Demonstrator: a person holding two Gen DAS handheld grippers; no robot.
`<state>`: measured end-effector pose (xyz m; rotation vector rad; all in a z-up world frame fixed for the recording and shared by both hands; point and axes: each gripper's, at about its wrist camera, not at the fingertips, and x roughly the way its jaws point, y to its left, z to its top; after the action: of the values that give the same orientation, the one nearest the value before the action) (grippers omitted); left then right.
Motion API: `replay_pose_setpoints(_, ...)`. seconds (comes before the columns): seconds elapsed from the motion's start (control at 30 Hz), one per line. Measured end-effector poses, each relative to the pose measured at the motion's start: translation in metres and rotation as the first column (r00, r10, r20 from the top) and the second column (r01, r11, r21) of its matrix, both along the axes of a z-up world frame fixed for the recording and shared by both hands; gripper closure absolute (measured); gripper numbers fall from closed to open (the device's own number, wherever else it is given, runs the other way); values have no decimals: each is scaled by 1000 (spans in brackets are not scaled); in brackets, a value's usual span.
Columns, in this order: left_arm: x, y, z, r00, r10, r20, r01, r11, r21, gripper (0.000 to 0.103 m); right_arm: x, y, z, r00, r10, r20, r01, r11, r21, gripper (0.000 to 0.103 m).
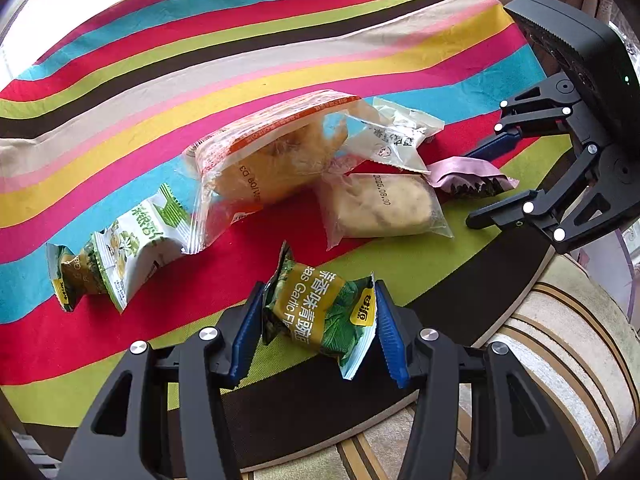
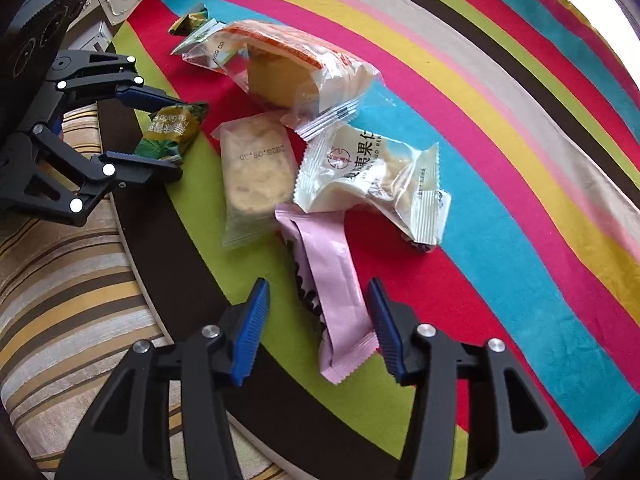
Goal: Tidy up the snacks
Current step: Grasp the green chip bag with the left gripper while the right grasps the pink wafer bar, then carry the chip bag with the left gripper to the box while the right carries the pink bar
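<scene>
A green pea snack packet sits between the blue pads of my left gripper, which is shut on it by its two crimped ends, low over the striped tablecloth. From the right wrist view the same packet shows clamped in the left gripper. A pink packet lies on the cloth between the fingers of my right gripper. Its pads stand either side without pressing, so it is open. The left wrist view shows the right gripper straddling that pink packet.
A large clear bread bag, a clear biscuit pack and a white packet lie mid-table. A green-white packet and another pea packet lie left. A striped cushion borders the table edge.
</scene>
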<state>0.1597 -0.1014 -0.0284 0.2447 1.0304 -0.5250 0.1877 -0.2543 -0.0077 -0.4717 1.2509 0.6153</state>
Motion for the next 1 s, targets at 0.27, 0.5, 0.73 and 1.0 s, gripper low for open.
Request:
replay_pose_setpoints(0.27,-4,-1,3,1000,14,-4,-14,1000,-4,58,5,-22,1,984,-177,24,174,981,84,71)
replay_pose_setpoints(0.5,-11,0,5,999,41,-11,-41,999,-10,61,-26,-34,0,950,-309,52,299,943,145,83)
replay_pose_setpoints(0.73,-24,0,14,998,68,1,-68,998,-18,62,-62,-43,11,915,-399,66,374,896,239,83)
replay_pose_setpoints(1.0,-39,-20,27,998,68,19,-68,997,-22,62,-96,-74,21,865,-498,62,456,832,316,83)
